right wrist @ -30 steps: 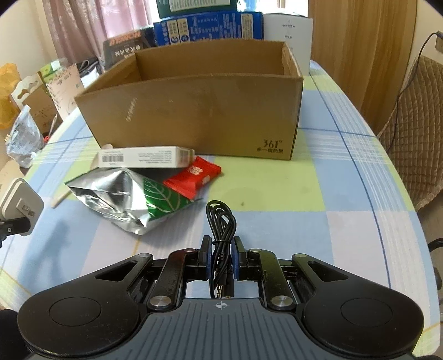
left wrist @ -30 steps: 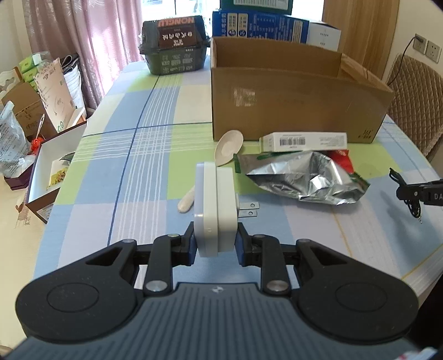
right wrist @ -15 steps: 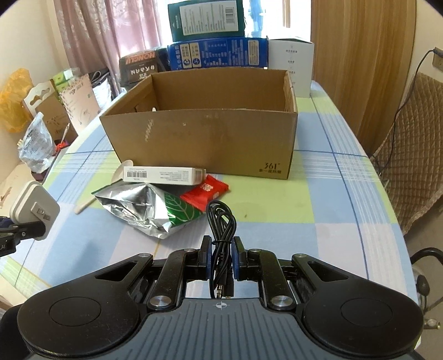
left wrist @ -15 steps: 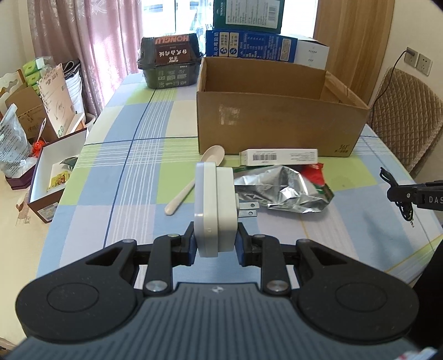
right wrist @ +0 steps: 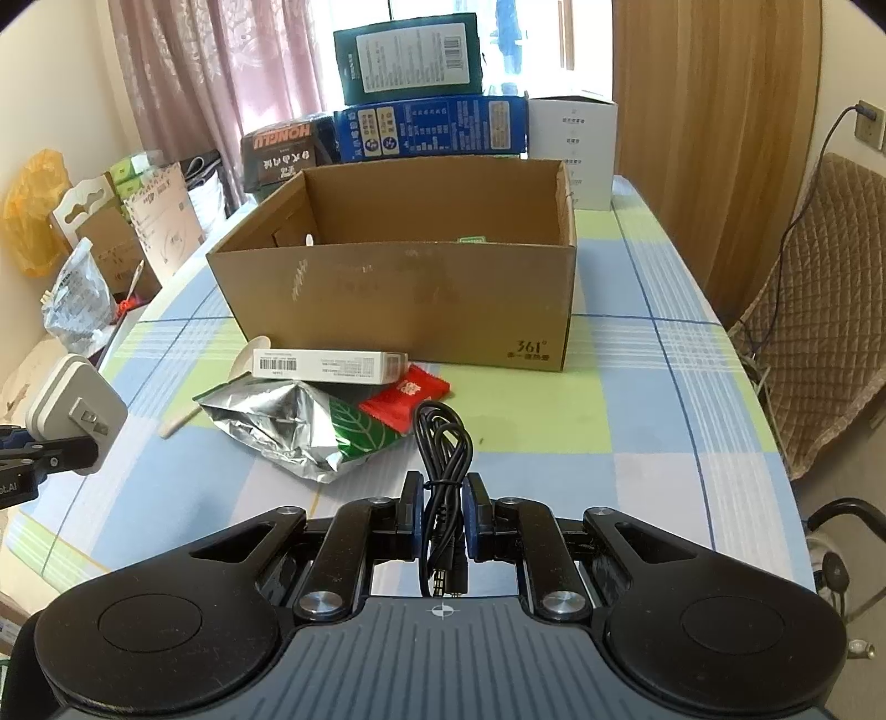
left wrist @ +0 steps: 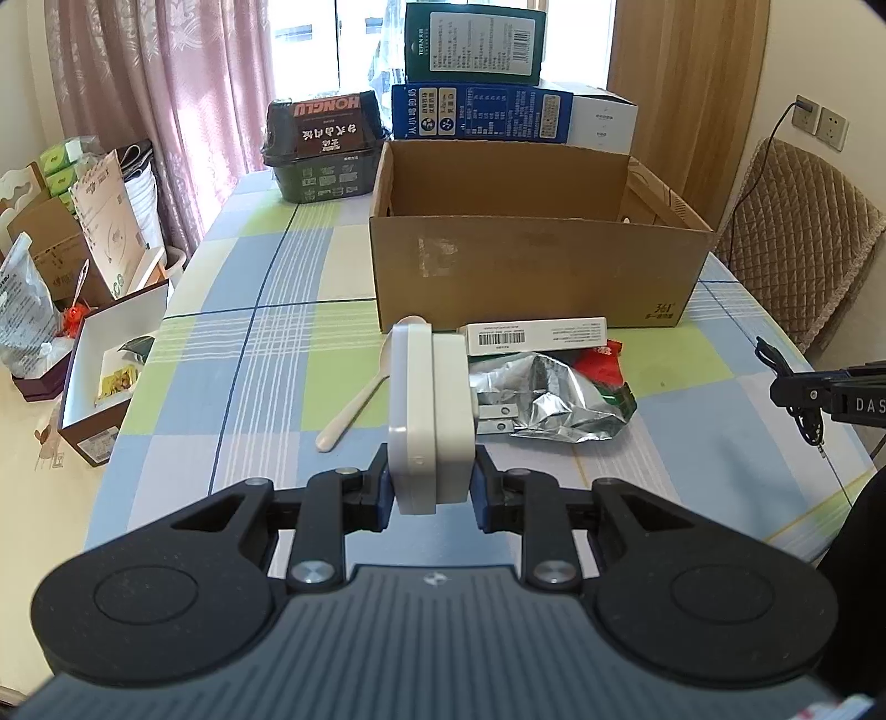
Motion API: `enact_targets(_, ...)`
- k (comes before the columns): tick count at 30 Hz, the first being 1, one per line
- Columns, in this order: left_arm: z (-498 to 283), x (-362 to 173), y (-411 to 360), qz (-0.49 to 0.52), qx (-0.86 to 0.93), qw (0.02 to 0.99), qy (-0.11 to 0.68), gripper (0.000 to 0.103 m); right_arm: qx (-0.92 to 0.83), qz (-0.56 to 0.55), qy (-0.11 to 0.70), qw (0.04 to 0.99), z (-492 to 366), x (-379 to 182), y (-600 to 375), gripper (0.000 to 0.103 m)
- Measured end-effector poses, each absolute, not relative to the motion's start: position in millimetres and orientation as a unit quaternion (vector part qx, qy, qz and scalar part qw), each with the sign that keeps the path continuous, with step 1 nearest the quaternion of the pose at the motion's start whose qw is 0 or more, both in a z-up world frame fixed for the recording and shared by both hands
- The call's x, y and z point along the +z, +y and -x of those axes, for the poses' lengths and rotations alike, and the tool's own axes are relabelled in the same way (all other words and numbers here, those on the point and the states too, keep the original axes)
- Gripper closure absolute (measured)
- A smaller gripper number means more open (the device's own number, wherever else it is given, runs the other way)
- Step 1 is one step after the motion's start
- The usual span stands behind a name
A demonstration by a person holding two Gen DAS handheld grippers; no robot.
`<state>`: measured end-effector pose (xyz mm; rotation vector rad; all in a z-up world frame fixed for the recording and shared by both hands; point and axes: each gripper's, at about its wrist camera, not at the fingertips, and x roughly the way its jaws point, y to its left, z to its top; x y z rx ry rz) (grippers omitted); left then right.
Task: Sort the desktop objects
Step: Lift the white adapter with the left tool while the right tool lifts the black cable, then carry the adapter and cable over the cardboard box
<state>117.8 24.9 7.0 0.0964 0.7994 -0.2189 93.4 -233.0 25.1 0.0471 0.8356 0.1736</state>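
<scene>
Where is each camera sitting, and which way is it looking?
Left wrist: sits behind the left gripper, which clamps a white charger; it looks across the table at the cardboard box.
Right wrist: sits behind the right gripper, which clamps a black cable; it looks at the same box from further right.
Both show the box, silver bag, and each other's gripper.

Daylight enters through the window [left wrist: 365, 50] far ahead of each gripper, where it is overexposed to white; the pink curtains [left wrist: 166, 83] beside it glow. The scene is bright and evenly lit. The silver foil bag [right wrist: 288, 421] just ahead of the right gripper [right wrist: 442, 515] shows sharp specular glare. Shadows on the checked worktop [left wrist: 266, 332] are soft and faint. Fisheye distortion bends straight lines toward the edges; the corners vignette to black. Focus is sharp throughout.
</scene>
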Motion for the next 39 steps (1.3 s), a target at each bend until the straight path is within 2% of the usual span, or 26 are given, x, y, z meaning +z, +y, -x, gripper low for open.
enact_targets(39,-140,16,-1,-0.062,-0.13,0.912,0.385,0.081,0.084,-0.028,0.391,0.916,-116,38,-241,0.092)
